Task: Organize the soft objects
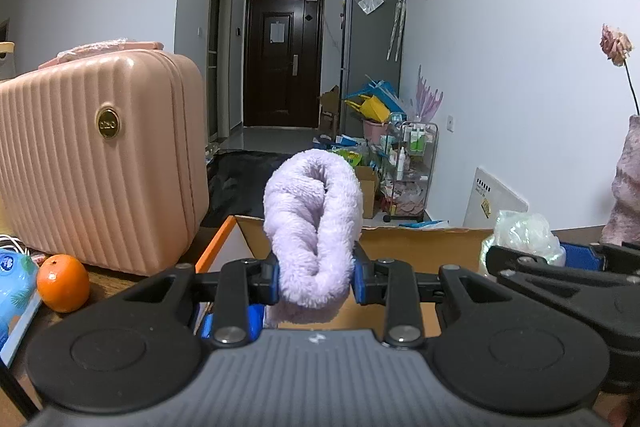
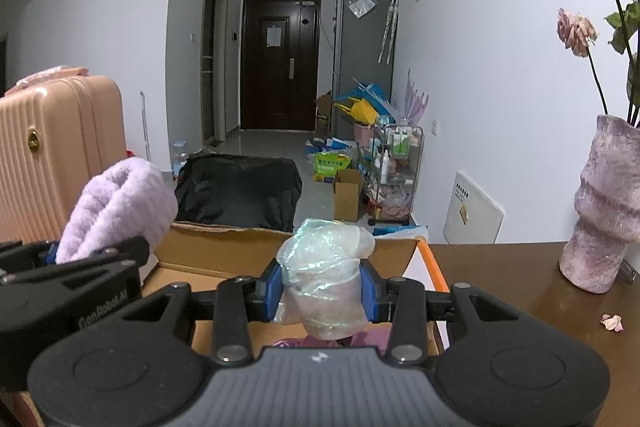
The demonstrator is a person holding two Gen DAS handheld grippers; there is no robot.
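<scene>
My left gripper (image 1: 316,279) is shut on a rolled lilac fluffy towel (image 1: 312,219), which sticks up between its blue pads above an open cardboard box (image 1: 420,239). The same towel (image 2: 116,203) and left gripper (image 2: 80,255) show at the left of the right wrist view. My right gripper (image 2: 322,291) is shut on a crumpled iridescent plastic bag (image 2: 324,267), held over the same box (image 2: 224,247). That bag (image 1: 524,235) and the right gripper (image 1: 560,259) appear at the right of the left wrist view. Something pink-purple lies in the box under the bag, mostly hidden.
A pink ribbed suitcase (image 1: 100,155) stands on the brown table, left of the box. An orange (image 1: 63,283) and a blue-patterned object (image 1: 12,279) lie in front of it. A pinkish vase (image 2: 604,207) with dried roses stands at the right, a fallen petal (image 2: 612,322) nearby.
</scene>
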